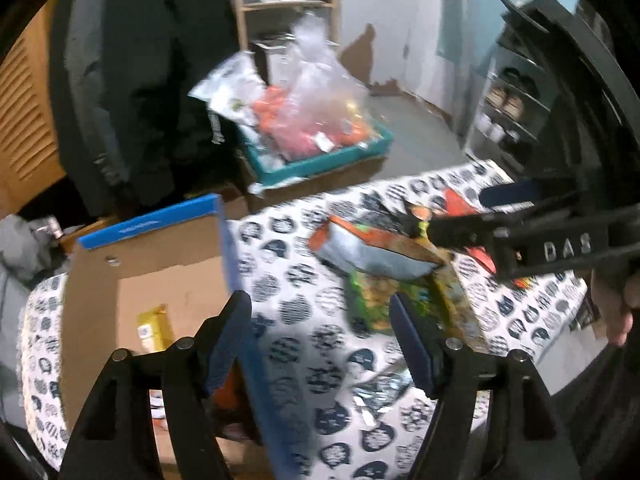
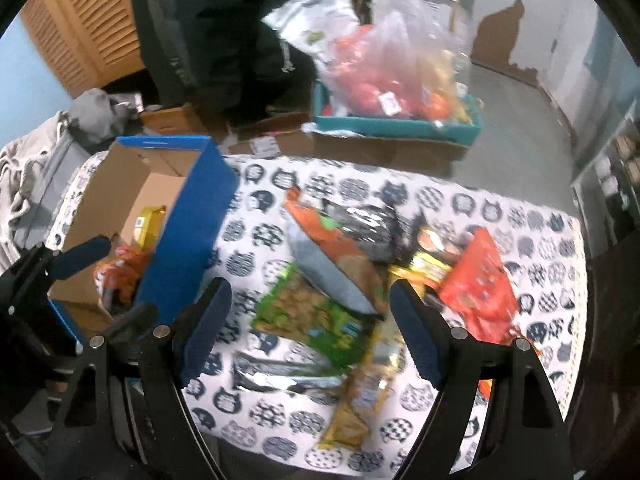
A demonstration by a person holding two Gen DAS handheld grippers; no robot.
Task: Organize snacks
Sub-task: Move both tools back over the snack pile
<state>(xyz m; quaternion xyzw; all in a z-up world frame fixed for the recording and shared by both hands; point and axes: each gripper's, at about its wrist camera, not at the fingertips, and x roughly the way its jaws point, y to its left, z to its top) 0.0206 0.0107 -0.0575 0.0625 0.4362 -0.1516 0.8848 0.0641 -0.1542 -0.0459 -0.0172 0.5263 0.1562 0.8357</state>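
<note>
One cardboard box (image 2: 132,184), two grippers (image 2: 310,320)

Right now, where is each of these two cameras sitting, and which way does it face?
Left wrist view: on the left gripper, looking down over its open jaws at the cardboard box and the cat-print cloth; the right gripper and a hand show at right.
Right wrist view: on the right gripper, looking down at the snack pile; the left gripper shows over the box at left.
Both share the box, cloth, green snack bag and teal tray.
</note>
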